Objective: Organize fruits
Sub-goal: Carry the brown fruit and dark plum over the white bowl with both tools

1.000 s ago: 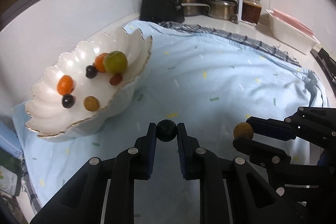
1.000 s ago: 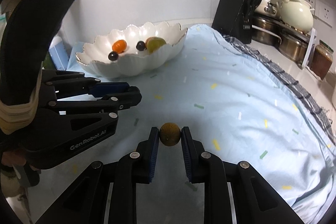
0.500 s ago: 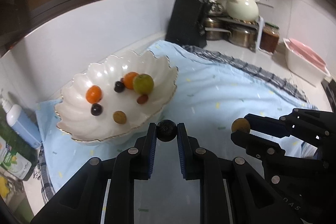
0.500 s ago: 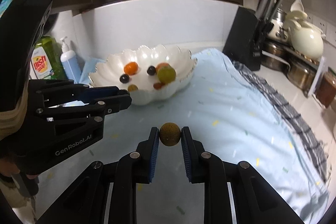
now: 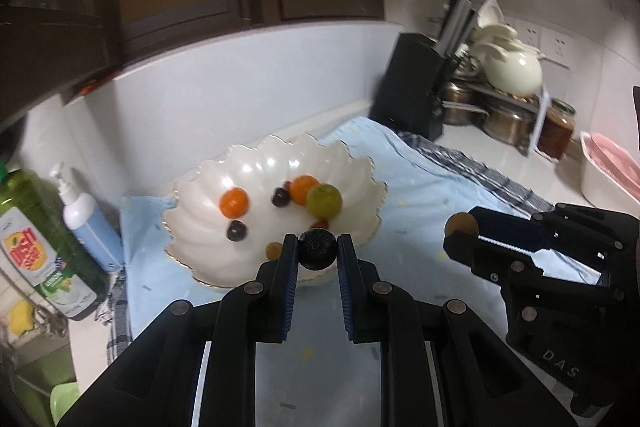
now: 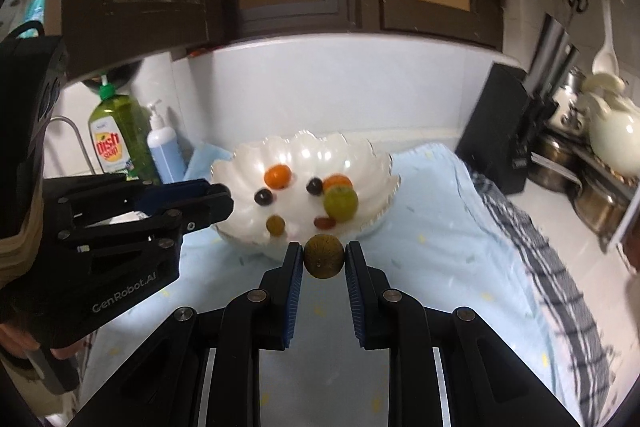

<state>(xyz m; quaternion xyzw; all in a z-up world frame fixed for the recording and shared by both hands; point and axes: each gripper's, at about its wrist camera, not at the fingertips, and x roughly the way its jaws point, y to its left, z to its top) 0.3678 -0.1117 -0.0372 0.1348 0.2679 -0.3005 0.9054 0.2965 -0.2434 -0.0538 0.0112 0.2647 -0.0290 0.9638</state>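
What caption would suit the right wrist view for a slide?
Right gripper holds a brown fruit before the white bowl of fruits; left gripper beside it.

"GenRobot.AI" — left claw (image 6: 224,205)

White scalloped bowl (image 5: 264,171), pale blue speckled cloth (image 5: 420,195), black fruit (image 5: 318,249), brown fruit (image 6: 324,256), two orange fruits (image 5: 234,203), green fruit (image 5: 324,201)
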